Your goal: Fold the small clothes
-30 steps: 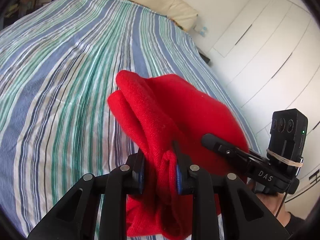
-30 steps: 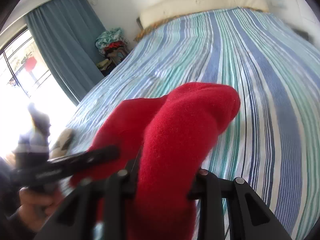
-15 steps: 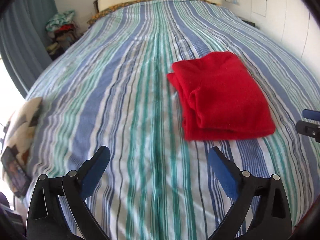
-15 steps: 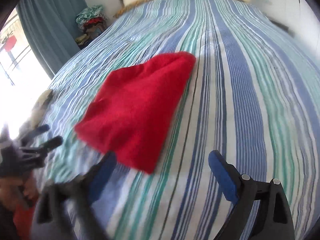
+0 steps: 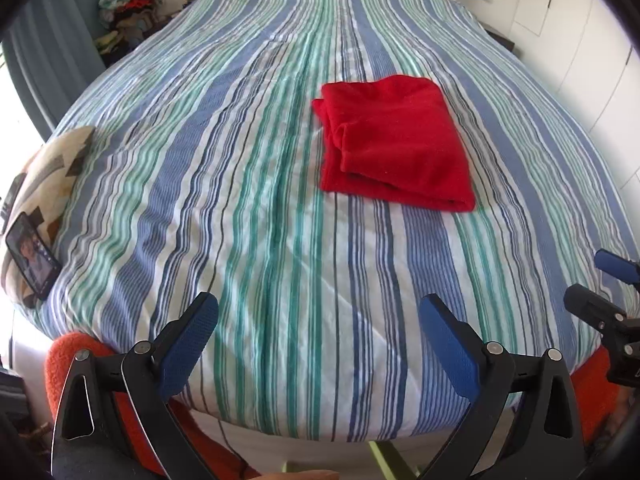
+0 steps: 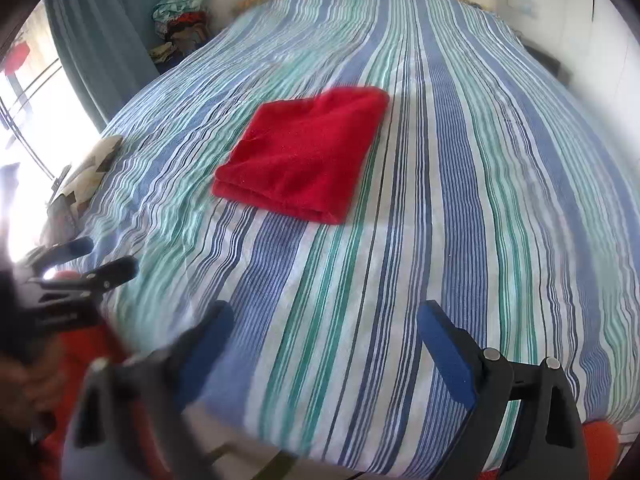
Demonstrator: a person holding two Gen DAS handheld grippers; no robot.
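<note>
We hold the left gripper [image 5: 318, 320] and right gripper [image 6: 324, 332] spread wide and empty at the bed's [image 5: 248, 208] near edge, apparently because the red garment [image 5: 394, 144] lies folded mid-bed.

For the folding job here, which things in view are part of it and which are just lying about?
Part of the job:
red garment, folded, lying on the striped bedspread
left gripper, open, empty
right gripper, open, empty

Lying about:
phone on the patterned cushion
clothes heap by the curtain
</note>
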